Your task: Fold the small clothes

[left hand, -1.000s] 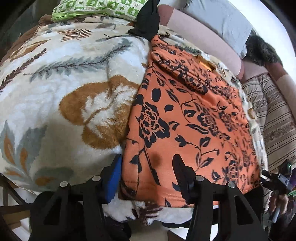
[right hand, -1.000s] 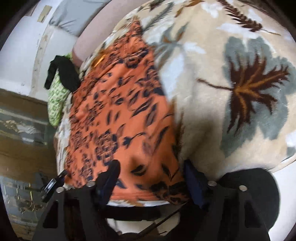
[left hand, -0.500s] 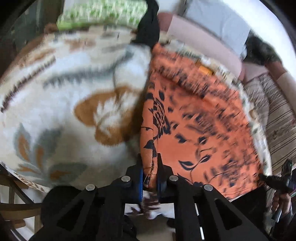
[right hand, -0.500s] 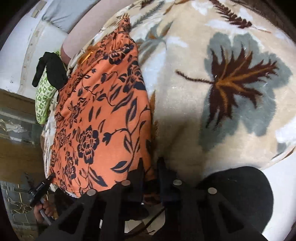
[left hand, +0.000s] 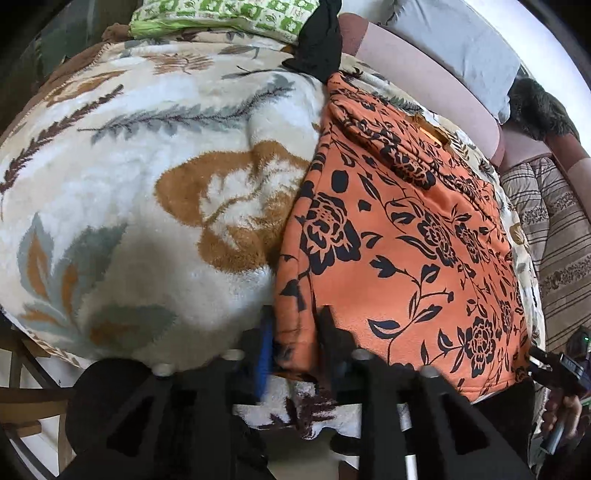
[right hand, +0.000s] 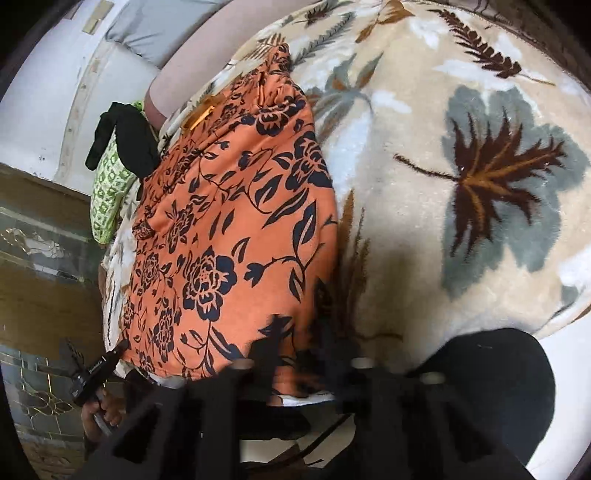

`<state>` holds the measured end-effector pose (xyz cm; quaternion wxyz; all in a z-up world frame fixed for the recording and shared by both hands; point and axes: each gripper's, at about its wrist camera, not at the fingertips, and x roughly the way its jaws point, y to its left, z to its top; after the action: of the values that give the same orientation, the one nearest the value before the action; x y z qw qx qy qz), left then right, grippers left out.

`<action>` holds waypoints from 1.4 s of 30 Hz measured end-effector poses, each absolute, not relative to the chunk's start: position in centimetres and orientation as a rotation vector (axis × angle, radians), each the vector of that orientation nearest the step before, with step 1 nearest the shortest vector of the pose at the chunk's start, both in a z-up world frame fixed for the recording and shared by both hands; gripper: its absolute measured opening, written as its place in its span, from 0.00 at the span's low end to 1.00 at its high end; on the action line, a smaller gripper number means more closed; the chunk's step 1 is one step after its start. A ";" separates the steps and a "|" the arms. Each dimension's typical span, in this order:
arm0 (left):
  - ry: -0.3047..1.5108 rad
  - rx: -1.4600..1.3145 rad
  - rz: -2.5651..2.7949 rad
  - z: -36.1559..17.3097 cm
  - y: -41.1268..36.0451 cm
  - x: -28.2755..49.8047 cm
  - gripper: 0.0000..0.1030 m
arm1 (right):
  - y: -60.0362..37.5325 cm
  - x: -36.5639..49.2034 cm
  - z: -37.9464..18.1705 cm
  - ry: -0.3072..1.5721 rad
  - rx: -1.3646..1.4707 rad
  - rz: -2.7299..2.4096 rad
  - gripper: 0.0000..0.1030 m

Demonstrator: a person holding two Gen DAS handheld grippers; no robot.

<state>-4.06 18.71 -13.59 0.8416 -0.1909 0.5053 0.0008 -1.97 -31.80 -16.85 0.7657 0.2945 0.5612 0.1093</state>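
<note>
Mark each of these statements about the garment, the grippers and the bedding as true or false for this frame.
1. The orange floral garment lies spread on a leaf-patterned blanket. True.
2. The left gripper is at the garment's far edge, next to the black cloth. False: it is at the near edge, with the garment's near corner between its fingers.
3. The black cloth sits at the far end of the garment, beside a green patterned pillow. True.
4. The right gripper hovers over bare blanket, well clear of the garment. False: the garment's other near corner is between its fingers.
</note>
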 end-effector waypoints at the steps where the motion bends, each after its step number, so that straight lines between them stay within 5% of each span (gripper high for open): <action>1: 1.068 -0.403 0.004 -13.8 18.9 -4.0 0.30 | -32.1 -1.9 -17.2 1.222 0.649 0.237 0.68; 3: 1.082 -0.407 0.012 -14.2 18.8 -3.9 0.29 | -31.9 -1.4 -17.8 1.237 0.634 0.231 0.66; 4: 1.083 -0.412 0.015 -14.3 19.0 -4.0 0.24 | -31.7 -1.5 -17.7 1.247 0.608 0.219 0.56; 5: 1.083 -0.414 0.011 -14.2 19.1 -4.2 0.11 | -31.8 -1.5 -17.6 1.253 0.600 0.208 0.24; 6: 1.075 -0.417 0.003 -13.7 18.9 -4.3 0.10 | -32.4 -1.5 -17.9 1.265 0.649 0.212 0.08; 7: 1.050 -0.421 0.002 -13.0 18.7 -4.5 0.09 | -32.5 -1.7 -17.9 1.260 0.695 0.214 0.06; 11: 0.929 -0.393 -0.043 -9.0 18.3 -6.0 0.09 | -33.8 -2.9 -14.4 1.140 0.785 0.255 0.06; 16: 1.110 -0.465 0.026 -15.1 19.7 -4.6 0.10 | -33.9 -1.9 -18.9 1.288 0.808 0.209 0.06; 24: 1.060 -0.422 -0.025 -11.4 18.8 -3.8 0.09 | -34.4 -1.0 -18.3 1.249 0.862 0.295 0.06; 30: 0.945 -0.431 -0.127 -5.1 18.5 0.0 0.09 | -34.4 3.2 -15.1 1.155 0.959 0.433 0.06; 36: 0.771 -0.434 -0.136 1.5 19.9 11.3 0.15 | -34.9 16.2 -7.5 0.943 0.930 0.494 0.06; 37: 0.750 -0.433 -0.110 1.4 20.3 14.0 0.22 | -35.2 19.1 -6.9 0.913 0.936 0.467 0.06; 39: 0.747 -0.404 -0.032 -0.6 20.7 19.6 0.88 | -35.5 24.7 -7.5 0.873 0.932 0.416 0.11; 40: 0.777 -0.386 0.029 -2.3 21.0 22.6 0.91 | -35.3 27.1 -8.5 0.884 0.925 0.403 0.27; 41: 0.821 -0.356 0.081 -4.1 21.1 25.2 0.91 | -35.3 29.0 -10.1 0.915 0.917 0.347 0.66; 42: 0.886 -0.323 0.128 -5.8 21.3 26.7 0.89 | -35.3 29.8 -11.2 0.938 0.906 0.270 0.80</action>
<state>26.66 21.33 -5.79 0.8889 -0.1554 0.4265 0.0616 29.76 -35.26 -11.22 0.7864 0.4201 0.4352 0.1250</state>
